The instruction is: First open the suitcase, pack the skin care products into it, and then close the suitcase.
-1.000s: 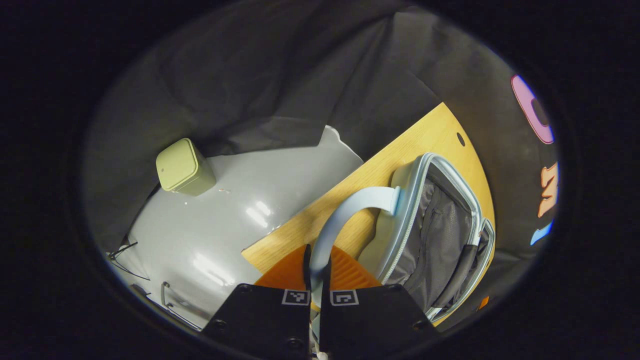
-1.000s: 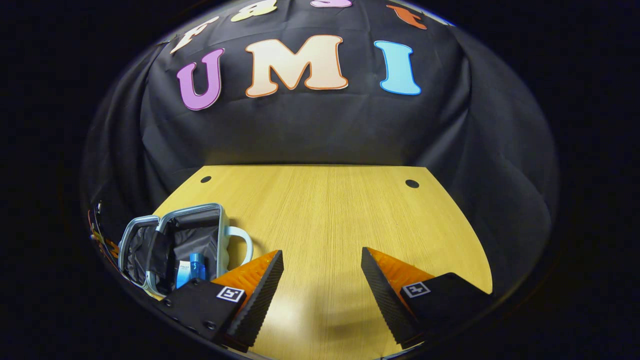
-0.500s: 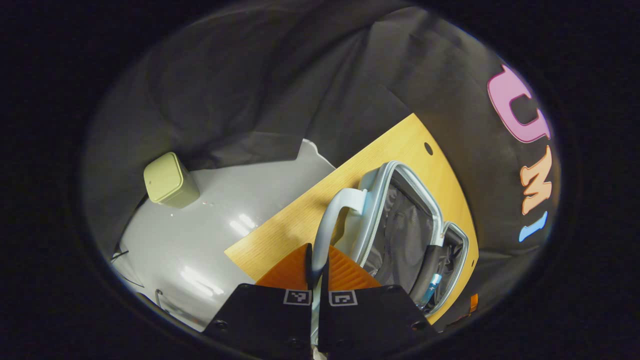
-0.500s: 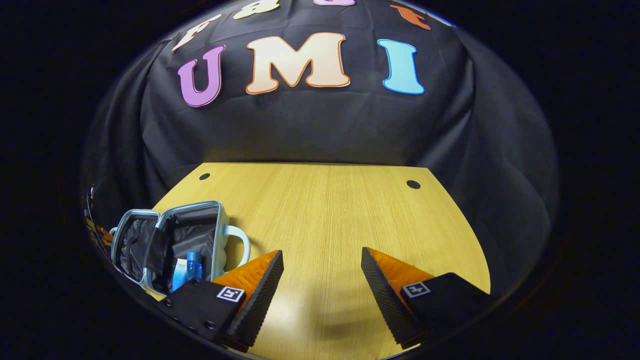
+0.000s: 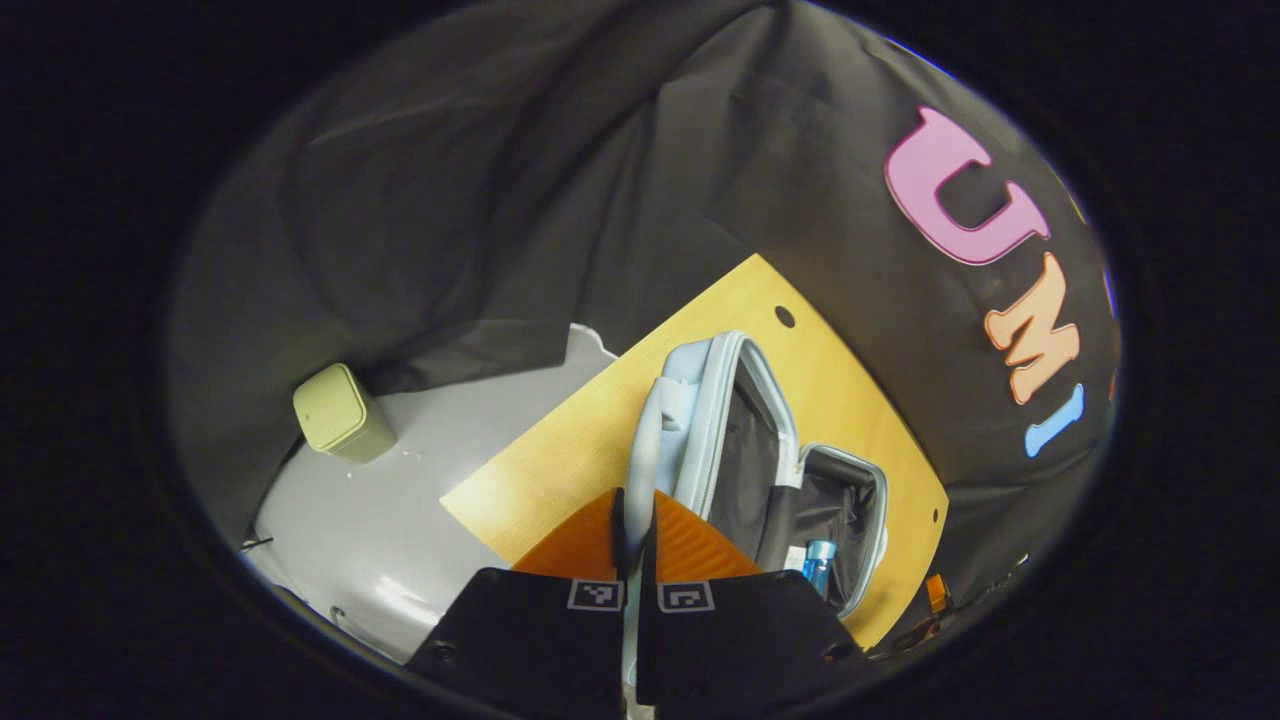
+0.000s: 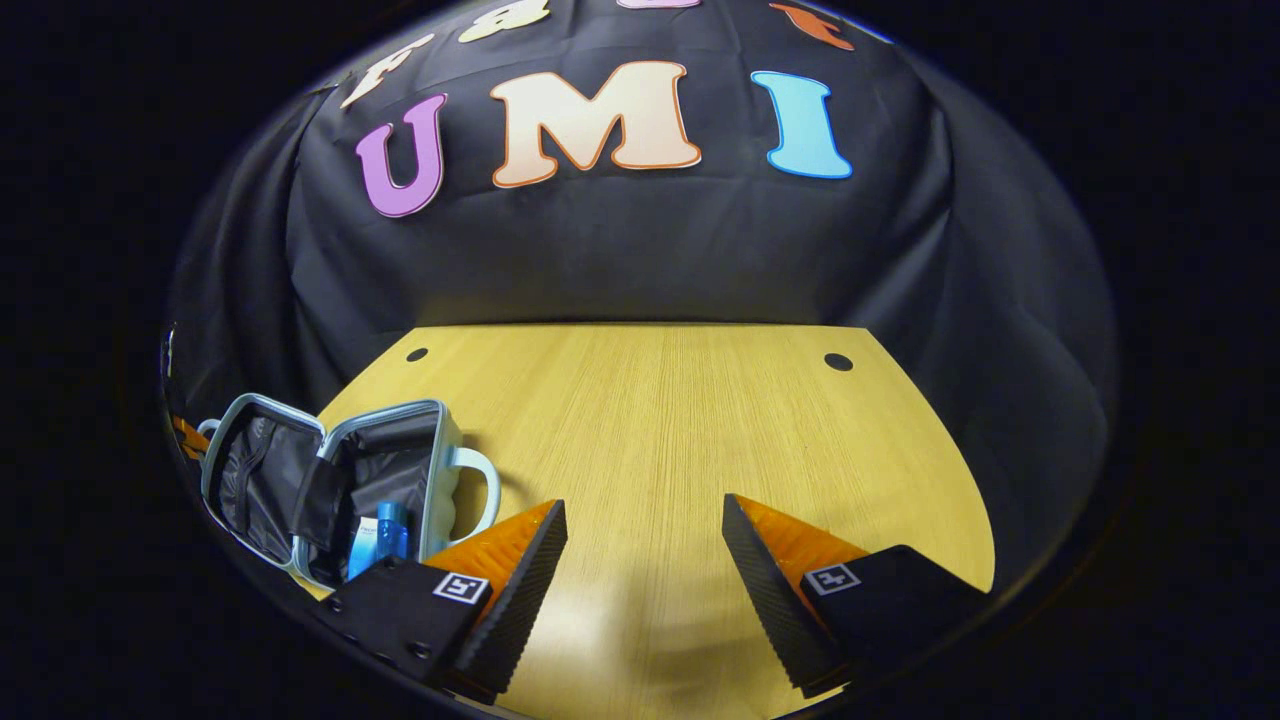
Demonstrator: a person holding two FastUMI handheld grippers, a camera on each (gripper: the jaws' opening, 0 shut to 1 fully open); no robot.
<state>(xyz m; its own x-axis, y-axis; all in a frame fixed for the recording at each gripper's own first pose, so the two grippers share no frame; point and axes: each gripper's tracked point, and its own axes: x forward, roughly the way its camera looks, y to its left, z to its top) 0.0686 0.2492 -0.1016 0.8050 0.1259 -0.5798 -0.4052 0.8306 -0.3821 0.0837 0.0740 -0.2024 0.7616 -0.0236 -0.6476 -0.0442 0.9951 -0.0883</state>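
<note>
The light-blue suitcase (image 5: pixel 700 440) stands open on the wooden table (image 5: pixel 560 450), its grey lining showing. My left gripper (image 5: pixel 637 500) is shut on the pale handle (image 5: pixel 645 440) of one half. A blue skin care bottle (image 5: pixel 817 558) stands in the other half. In the right gripper view the suitcase (image 6: pixel 330 475) sits at the far left with the blue bottle (image 6: pixel 388 530) and a white tube beside it inside. My right gripper (image 6: pixel 643 512) hangs open over bare table (image 6: pixel 650 420), to the right of the suitcase's second handle (image 6: pixel 482 490).
A pale green bin (image 5: pixel 335 412) stands on the grey floor (image 5: pixel 420 500) beyond the table's edge. The black cloth wall rises behind the table. Two small holes (image 6: pixel 838 361) mark the table's far corners.
My left gripper has swung round with the handle still in it, and the half it holds has tilted further away from the other half. The right gripper has barely moved.
</note>
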